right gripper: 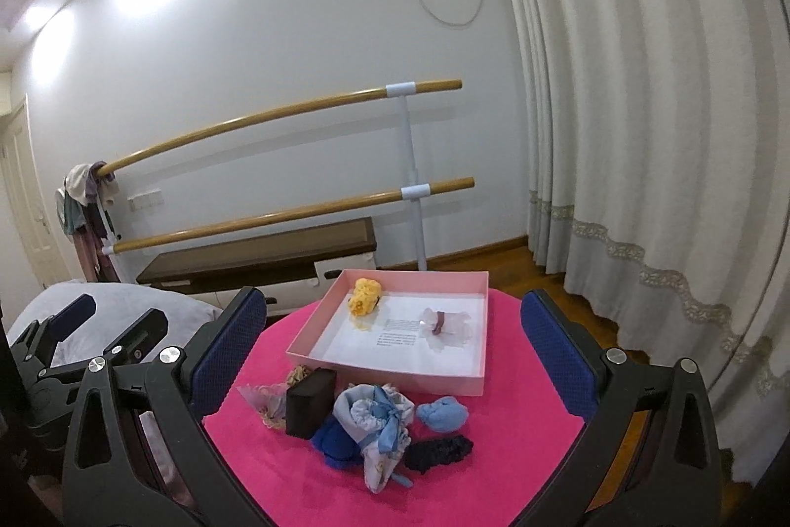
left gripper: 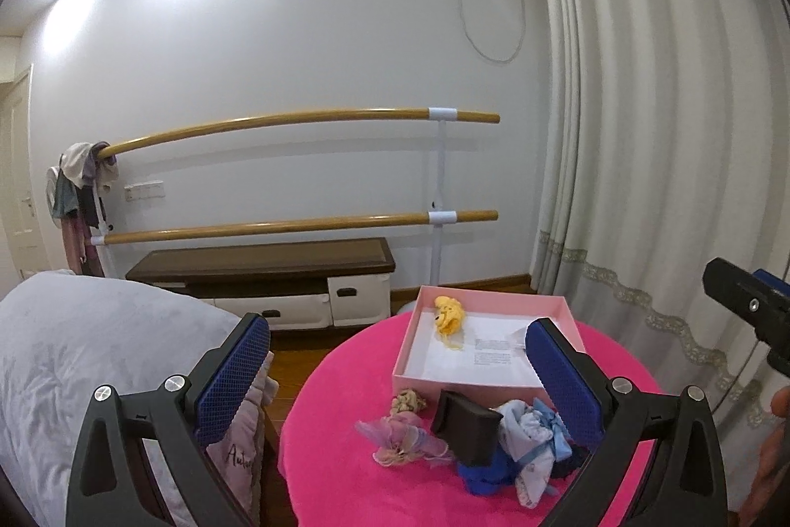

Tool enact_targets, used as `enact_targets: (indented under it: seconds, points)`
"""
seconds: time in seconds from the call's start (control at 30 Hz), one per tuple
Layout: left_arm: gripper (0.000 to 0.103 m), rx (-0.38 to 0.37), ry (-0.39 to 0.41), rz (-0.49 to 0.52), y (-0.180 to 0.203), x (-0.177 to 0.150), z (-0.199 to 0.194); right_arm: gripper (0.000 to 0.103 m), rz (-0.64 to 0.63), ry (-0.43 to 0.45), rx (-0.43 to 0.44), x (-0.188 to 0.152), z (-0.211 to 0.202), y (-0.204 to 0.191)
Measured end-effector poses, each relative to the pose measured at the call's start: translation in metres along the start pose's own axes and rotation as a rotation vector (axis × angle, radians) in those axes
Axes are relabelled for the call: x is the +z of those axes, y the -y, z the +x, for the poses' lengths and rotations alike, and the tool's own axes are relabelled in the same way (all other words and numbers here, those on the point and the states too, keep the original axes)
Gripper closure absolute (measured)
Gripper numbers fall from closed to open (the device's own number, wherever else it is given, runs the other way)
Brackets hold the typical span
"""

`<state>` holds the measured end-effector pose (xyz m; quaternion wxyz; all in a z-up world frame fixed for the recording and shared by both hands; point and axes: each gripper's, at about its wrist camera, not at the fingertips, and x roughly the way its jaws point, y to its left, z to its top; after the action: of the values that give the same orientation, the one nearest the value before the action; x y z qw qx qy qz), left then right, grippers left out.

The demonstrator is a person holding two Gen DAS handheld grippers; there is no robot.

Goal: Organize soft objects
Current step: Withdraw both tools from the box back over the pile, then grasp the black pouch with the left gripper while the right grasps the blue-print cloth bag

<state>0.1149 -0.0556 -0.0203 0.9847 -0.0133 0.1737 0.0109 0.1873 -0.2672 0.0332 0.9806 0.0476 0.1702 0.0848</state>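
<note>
A pink open box stands at the back of a round pink table. In it lie a yellow soft item and a pale pink item. In front of the box lie a black wallet-like block, a light blue patterned cloth bundle, a light blue soft ball, a dark lace piece, a deep blue cloth, a lilac frilly piece and a beige scrunchie. My left gripper and right gripper are open and empty above the table's near side.
A bed with a grey quilt lies to the left. A dark-topped low cabinet and a two-bar wooden rail stand by the back wall. Curtains hang on the right. The right gripper's body shows at the right edge.
</note>
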Motion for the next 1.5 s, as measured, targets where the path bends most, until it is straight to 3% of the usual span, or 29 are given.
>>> enact_targets:
  seconds: [0.4, 0.7, 0.97, 1.2, 1.5]
  points:
    - [0.0, 0.008, -0.019, -0.03, -0.013, 0.004, -0.017, 0.0, 0.011, -0.009, -0.005, -0.012, -0.007, 0.007]
    - [0.0, -0.013, -0.089, -0.013, -0.014, -0.005, -0.007, 0.0, 0.01, -0.086, -0.018, -0.037, 0.013, 0.013]
    - [0.0, -0.078, -0.209, 0.029, 0.006, -0.021, 0.038, 0.0, 0.015, -0.255, -0.053, -0.084, 0.058, 0.028]
    - [0.0, -0.109, -0.287, 0.04, 0.026, -0.026, 0.088, 0.0, 0.007, -0.352, -0.073, -0.109, 0.089, 0.04]
    - [0.001, -0.037, -0.351, 0.045, 0.038, -0.04, 0.151, 0.0, -0.014, -0.432, -0.041, -0.128, 0.121, 0.04]
